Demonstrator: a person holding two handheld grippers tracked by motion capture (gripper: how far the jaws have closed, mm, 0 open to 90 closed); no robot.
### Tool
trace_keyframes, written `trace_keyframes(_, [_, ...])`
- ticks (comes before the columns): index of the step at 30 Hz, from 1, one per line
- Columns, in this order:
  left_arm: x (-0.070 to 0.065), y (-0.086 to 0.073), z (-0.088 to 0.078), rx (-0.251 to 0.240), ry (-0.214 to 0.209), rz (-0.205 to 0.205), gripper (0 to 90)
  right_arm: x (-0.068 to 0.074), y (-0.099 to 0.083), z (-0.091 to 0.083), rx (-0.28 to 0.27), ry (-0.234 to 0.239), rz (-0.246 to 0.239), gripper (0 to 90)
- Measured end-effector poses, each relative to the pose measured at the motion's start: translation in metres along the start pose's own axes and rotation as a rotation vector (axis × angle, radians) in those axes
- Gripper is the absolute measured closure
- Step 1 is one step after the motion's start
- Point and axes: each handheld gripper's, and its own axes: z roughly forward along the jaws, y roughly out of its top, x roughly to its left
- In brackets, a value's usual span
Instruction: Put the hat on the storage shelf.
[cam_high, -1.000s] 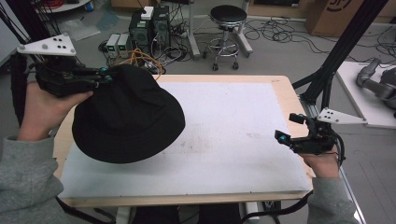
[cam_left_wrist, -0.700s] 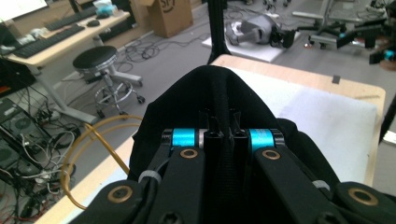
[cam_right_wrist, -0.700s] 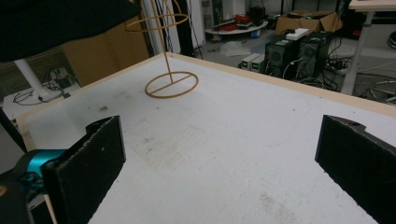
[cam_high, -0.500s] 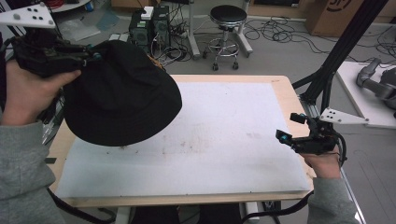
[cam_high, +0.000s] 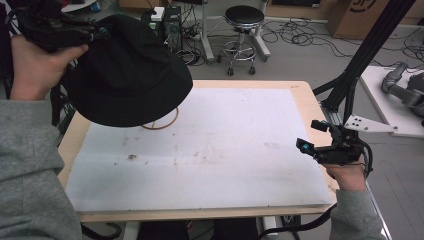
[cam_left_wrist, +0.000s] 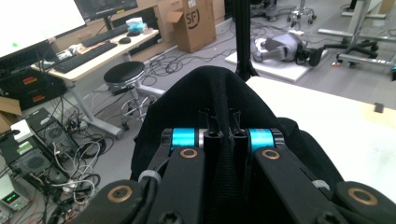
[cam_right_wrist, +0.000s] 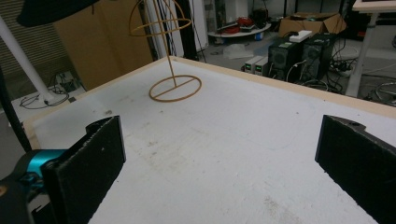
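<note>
Left claw (cam_left_wrist: 223, 127) pinched tight on the black hat (cam_high: 127, 75), holding it up over the far-left corner of the table (cam_high: 300, 92). Wire hat stand (cam_right_wrist: 170, 60) sits just below; looks clear of the hat, hard to tell. Right claw (cam_high: 309, 135) wide open, holding nothing, low at the right edge.

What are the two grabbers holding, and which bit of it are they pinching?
The left gripper is shut on the black hat, pinching a fold of cloth at its edge. The right gripper is open and holds nothing.
</note>
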Motion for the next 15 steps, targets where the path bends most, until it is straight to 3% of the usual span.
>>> trace_keyframes(6, [0.02, 0.002, 0.022, 0.012, -0.006, -0.01, 88.2, 0.001, 0.002, -0.002, -0.001, -0.005, -0.015, 1.2])
trace_keyframes(15, [0.053, -0.011, 0.056, 0.039, 0.011, -0.046, 88.2, -0.002, 0.001, -0.003, 0.014, -0.023, -0.009, 1.2])
